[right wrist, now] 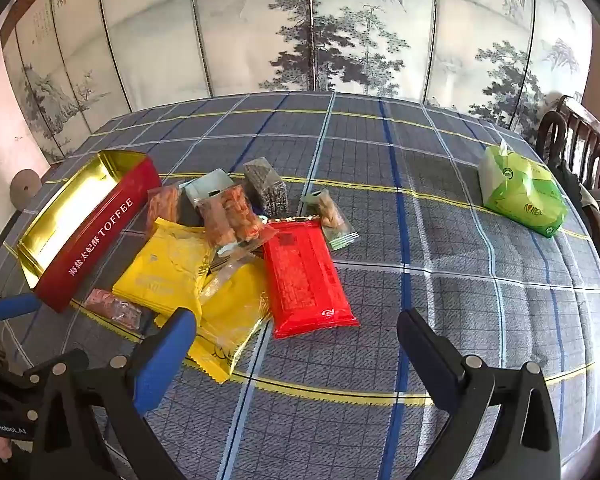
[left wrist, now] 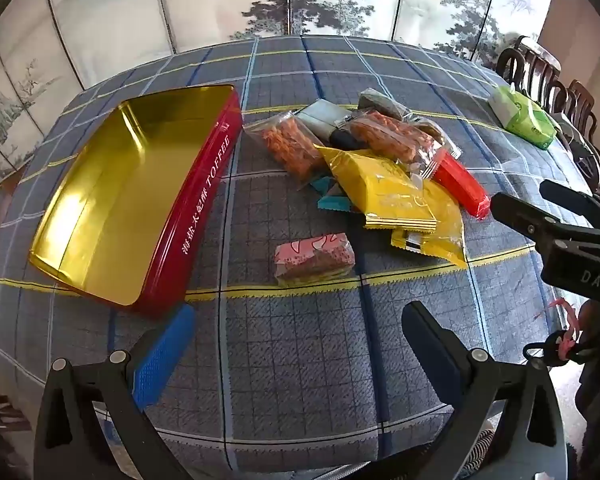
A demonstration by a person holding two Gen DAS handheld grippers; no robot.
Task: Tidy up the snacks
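Observation:
A red toffee tin (left wrist: 204, 204) with an empty gold inside lies on the plaid tablecloth at the left; it also shows in the right wrist view (right wrist: 96, 240). A pile of snack packets lies right of it: yellow packets (left wrist: 396, 196) (right wrist: 172, 268), a red packet (left wrist: 460, 184) (right wrist: 304, 276), clear bags of orange snacks (left wrist: 296, 148) (right wrist: 232, 216). A small pink packet (left wrist: 314, 258) (right wrist: 114, 306) lies apart, in front of the pile. My left gripper (left wrist: 296, 344) is open and empty, just short of the pink packet. My right gripper (right wrist: 296, 356) is open and empty, in front of the red packet.
A green tissue pack (left wrist: 524, 116) (right wrist: 520, 196) lies at the table's far right. Dark wooden chairs (right wrist: 576, 140) stand beyond the right edge. A painted folding screen (right wrist: 300, 32) stands behind the table. The right gripper's body (left wrist: 560, 232) shows at the right of the left wrist view.

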